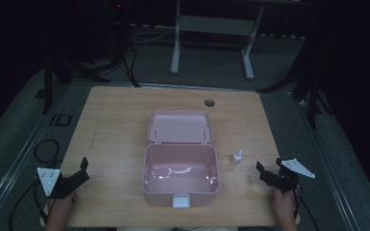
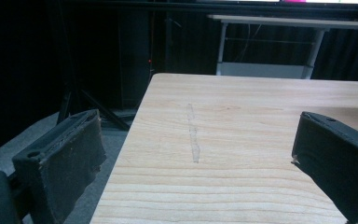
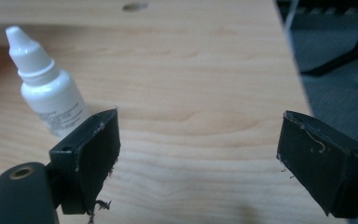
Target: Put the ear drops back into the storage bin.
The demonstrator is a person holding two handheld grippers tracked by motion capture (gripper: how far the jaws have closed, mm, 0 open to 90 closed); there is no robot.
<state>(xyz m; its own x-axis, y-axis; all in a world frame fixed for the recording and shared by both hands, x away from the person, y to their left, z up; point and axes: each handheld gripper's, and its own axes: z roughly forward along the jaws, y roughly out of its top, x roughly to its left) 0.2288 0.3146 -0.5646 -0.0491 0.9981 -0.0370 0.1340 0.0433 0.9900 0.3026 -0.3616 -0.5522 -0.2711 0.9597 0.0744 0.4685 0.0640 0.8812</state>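
Observation:
A pink plastic box [image 1: 180,175] stands open in the middle of the wooden table [image 1: 115,125], its lid [image 1: 179,127] folded back behind it. A small white dropper bottle [image 1: 236,157] stands upright just right of the box. In the right gripper view the same bottle [image 3: 46,91] rises beyond the left jaw. My right gripper [image 1: 264,172] hovers open at the table's front right, a short way right of the bottle, with nothing between its jaws [image 3: 198,154]. My left gripper [image 1: 83,169] is open at the front left corner, over the table edge [image 2: 196,154].
A round cable hole [image 1: 209,102] sits near the table's far edge. A white desk frame [image 1: 212,33] stands on the floor behind. Dark stands and cables lie around the table on the grey floor.

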